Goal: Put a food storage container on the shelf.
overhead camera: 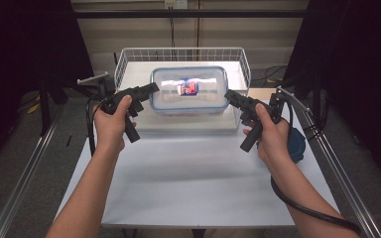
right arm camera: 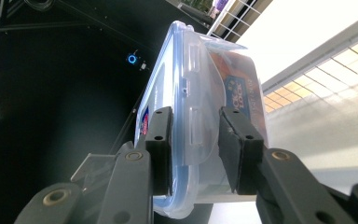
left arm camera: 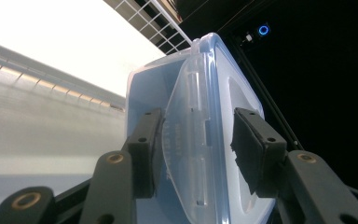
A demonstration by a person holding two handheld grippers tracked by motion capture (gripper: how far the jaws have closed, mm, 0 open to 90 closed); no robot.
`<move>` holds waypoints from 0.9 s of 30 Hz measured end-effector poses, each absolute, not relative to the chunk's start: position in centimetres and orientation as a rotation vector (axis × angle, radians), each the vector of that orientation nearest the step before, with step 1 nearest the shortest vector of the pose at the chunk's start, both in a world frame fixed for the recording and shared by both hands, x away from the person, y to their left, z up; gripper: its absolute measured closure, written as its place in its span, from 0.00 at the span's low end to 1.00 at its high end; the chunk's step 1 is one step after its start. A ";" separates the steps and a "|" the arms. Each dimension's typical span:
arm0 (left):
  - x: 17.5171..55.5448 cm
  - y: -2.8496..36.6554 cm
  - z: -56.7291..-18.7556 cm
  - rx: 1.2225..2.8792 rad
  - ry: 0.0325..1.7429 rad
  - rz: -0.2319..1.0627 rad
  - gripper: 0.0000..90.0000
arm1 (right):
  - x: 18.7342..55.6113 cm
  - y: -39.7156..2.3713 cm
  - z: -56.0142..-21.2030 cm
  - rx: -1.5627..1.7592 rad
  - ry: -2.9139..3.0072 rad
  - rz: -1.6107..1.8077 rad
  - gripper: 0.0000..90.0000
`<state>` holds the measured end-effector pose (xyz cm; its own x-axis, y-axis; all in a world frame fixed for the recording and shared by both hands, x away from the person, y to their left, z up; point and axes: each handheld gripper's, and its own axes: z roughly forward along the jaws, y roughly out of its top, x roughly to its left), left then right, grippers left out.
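My left gripper clamps the left end of the plastic box, one jaw on the lid and one under the side clip. My right gripper grips the right end in the same way, so both are closed partly, on the box. The box, with blue-rimmed lid and a red and blue label, hangs level between them, inside the wire basket at the far side of the bench. I judge that I am carrying the box in or out of the basket. The next move needs both hands at equal height, or the box will tilt. The near basket wall stands in the way, and a blue object lies beside my right hand.
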<state>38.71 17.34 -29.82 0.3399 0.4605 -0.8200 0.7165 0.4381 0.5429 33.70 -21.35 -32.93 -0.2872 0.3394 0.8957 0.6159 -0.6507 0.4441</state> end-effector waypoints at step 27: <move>43.6 17.1 -28.0 1.104 1.299 -0.206 0.61 | 38.2 -20.6 -31.2 -1.753 -1.126 -2.107 0.74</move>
<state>43.61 17.13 -27.99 0.3282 0.4386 -0.8366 0.6757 0.5100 0.5324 38.22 -20.62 -31.18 -0.2896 0.3200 0.9021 0.5724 -0.6975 0.4312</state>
